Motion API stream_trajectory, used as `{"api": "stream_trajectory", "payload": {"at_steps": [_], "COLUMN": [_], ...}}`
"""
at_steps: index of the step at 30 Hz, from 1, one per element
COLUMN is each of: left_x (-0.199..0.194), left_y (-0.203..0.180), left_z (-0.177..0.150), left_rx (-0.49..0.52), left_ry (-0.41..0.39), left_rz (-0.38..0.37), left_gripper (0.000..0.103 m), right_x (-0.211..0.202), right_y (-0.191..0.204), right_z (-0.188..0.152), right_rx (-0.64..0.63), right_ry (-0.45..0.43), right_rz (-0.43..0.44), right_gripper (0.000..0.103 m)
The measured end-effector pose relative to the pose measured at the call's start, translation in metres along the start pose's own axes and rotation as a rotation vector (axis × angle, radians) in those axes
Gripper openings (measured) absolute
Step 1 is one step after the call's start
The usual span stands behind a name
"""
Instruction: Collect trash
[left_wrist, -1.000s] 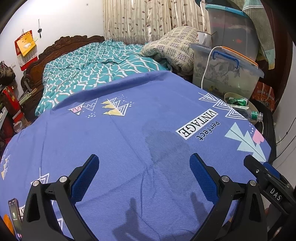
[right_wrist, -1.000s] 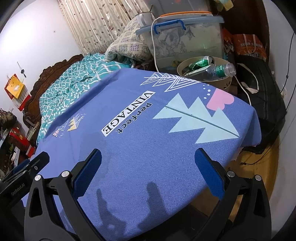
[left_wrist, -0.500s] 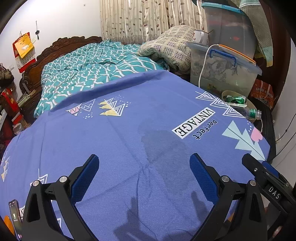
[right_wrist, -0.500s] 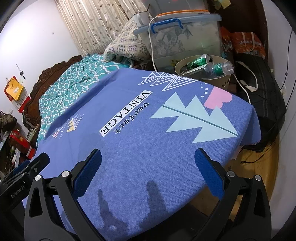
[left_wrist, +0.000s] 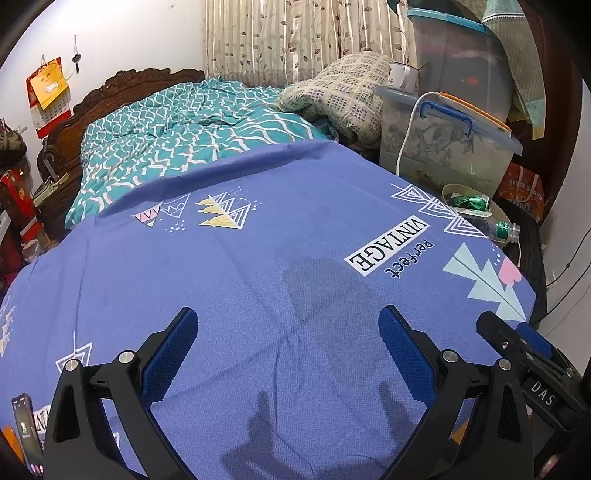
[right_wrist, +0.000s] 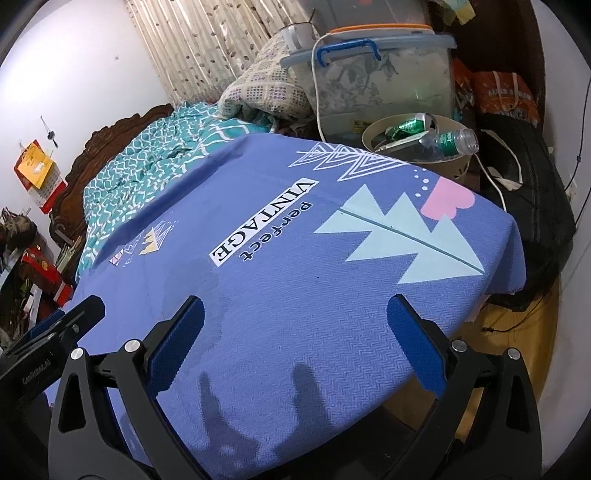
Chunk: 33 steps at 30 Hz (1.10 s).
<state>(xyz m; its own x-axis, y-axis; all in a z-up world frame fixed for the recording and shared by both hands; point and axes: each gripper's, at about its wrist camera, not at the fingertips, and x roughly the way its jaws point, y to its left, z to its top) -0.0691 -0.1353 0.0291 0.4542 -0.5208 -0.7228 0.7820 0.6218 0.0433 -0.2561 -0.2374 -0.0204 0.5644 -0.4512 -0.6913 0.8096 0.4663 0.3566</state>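
Left gripper (left_wrist: 286, 325) and right gripper (right_wrist: 295, 314) both spread wide, nothing held, over the blue sheet (right_wrist: 280, 266) at frame bottom. Trash sits in the beige bin (right_wrist: 452, 162), upper right of right wrist view: green can (right_wrist: 408, 125) inside, plastic bottle (right_wrist: 445, 142) across the rim. Phone (left_wrist: 24, 428) lower left in left view.

The left gripper (left_wrist: 286, 345) hangs wide apart, empty, over the blue sheet (left_wrist: 240, 280) — beyond its far corner a beige bin (left_wrist: 496, 212) holds what looks like a green can (left_wrist: 471, 202).
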Motion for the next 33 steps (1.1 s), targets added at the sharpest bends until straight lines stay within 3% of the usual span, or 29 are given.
{"api": "stream_trajectory", "payload": {"at_steps": [33], "left_x": [-0.004], "left_y": [0.011], "left_z": [-0.002], "left_rx": [-0.03], "left_ry": [-0.001], "left_rz": [-0.004], "left_gripper": [0.094], "right_x": [-0.007], "right_y": [0.008], "right_z": [-0.002], "right_rx": [-0.019], "right_ry": [-0.007], "right_rz": [-0.01], "right_gripper": [0.098]}}
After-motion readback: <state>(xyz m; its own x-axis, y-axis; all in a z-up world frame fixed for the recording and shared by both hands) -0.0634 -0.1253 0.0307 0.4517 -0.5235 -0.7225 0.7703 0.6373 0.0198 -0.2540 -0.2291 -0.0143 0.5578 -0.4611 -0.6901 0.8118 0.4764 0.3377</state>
